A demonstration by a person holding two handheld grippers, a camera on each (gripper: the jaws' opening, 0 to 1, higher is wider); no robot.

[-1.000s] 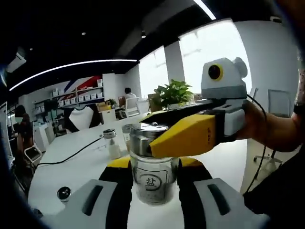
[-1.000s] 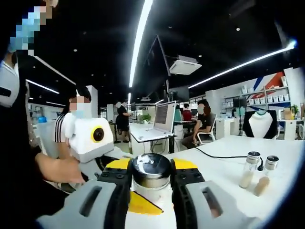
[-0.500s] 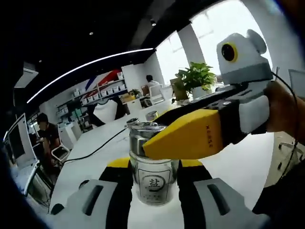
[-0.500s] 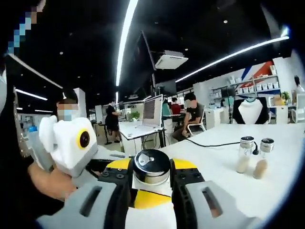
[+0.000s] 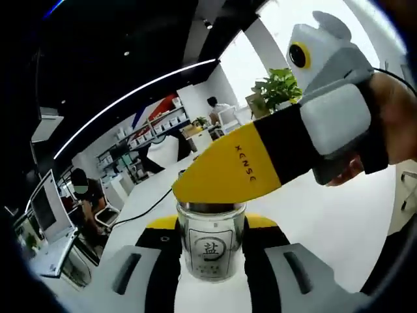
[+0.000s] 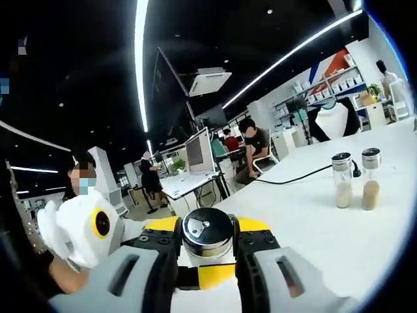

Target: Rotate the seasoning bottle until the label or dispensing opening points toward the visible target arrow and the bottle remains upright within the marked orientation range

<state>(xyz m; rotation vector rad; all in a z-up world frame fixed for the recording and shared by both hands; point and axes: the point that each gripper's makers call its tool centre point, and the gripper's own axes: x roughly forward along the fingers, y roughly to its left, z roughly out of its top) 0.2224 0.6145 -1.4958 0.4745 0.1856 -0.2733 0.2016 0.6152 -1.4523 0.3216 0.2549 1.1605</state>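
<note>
Open-plan office: desks with monitors (image 6: 197,151), seated workers (image 6: 253,145), wall shelves (image 5: 153,119).

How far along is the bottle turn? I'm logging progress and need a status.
Done: the clear glass seasoning bottle with the steel lid stands between the left gripper jaws, label facing that camera. In hand: the right gripper closes on the lid. Left: no target arrow is visible, so final alignment can't be confirmed.
</note>
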